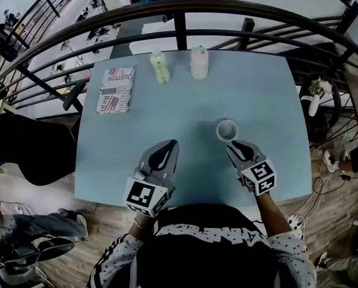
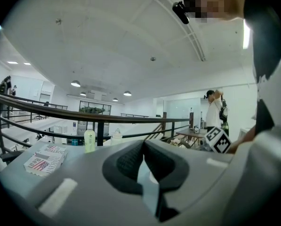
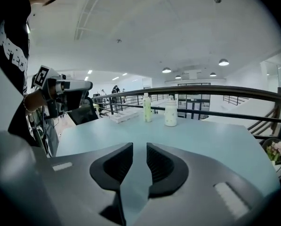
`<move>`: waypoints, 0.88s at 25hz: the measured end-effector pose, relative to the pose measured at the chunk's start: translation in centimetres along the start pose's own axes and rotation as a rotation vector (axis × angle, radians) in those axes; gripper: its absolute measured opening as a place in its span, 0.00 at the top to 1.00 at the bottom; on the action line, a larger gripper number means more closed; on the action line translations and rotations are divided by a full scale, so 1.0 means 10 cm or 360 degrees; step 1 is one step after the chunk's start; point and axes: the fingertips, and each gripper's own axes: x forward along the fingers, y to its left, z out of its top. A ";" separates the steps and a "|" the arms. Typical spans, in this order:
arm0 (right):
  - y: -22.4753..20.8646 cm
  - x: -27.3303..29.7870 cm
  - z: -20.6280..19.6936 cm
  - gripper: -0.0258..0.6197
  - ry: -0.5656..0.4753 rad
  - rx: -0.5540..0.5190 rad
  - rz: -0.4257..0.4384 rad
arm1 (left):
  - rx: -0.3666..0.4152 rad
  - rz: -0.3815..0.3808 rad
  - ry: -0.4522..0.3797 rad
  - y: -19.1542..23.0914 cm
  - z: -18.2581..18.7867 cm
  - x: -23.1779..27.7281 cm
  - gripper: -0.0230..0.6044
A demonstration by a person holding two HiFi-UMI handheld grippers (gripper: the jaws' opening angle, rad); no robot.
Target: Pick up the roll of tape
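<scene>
White and thin-walled, the roll of tape (image 1: 219, 131) lies flat on the pale blue worktop (image 1: 256, 89), a little right of centre in the head view. Your right claw (image 1: 234, 145) sits just below it in the frame, tips almost at its near rim but not on it. That claw's jaws stand a modest way apart, and the right gripper view shows only bare worktop between them. The gap looks narrower than the ring is across. If you try to span the whole roll, the tips will likely land on its top edge and shove it up the frame across the smooth surface. Putting one jaw inside the hole and one outside the wall seems safer, but the ring is low. Too shallow a bite could catch only the upper lip and let the roll tip out as you lift, while too steep a dive would scrape the tips on the worktop. The roll does not show in the right gripper view at all, so you are aiming from the head view alone, and a small sideways error could mean closing on nothing. Your left claw (image 1: 173, 143), lower centre, has its jaws together on nothing and is apart from the roll, so it cannot steady a slide. The two bottles (image 1: 199, 62) and the printed box (image 1: 116, 89) near the top are well apart from it.
</scene>
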 end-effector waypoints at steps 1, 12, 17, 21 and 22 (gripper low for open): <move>0.00 0.04 -0.02 0.81 0.0026 -0.0009 0.0007 | -0.0009 0.0003 -0.0001 0.03 0.00 0.01 0.96; -0.14 0.55 -0.27 0.77 0.0242 -0.0190 0.0035 | -0.0048 0.0052 0.0008 0.40 -0.08 0.12 0.96; -0.20 0.73 -0.44 0.76 0.0367 -0.0294 0.0052 | -0.0078 0.0062 0.0014 0.48 -0.15 0.18 0.96; -0.22 0.82 -0.56 0.75 0.0446 -0.0331 0.0074 | -0.0097 0.0065 0.0029 0.52 -0.22 0.21 0.96; -0.23 0.84 -0.58 0.75 0.0467 -0.0346 0.0076 | -0.0101 0.0067 0.0027 0.53 -0.23 0.22 0.96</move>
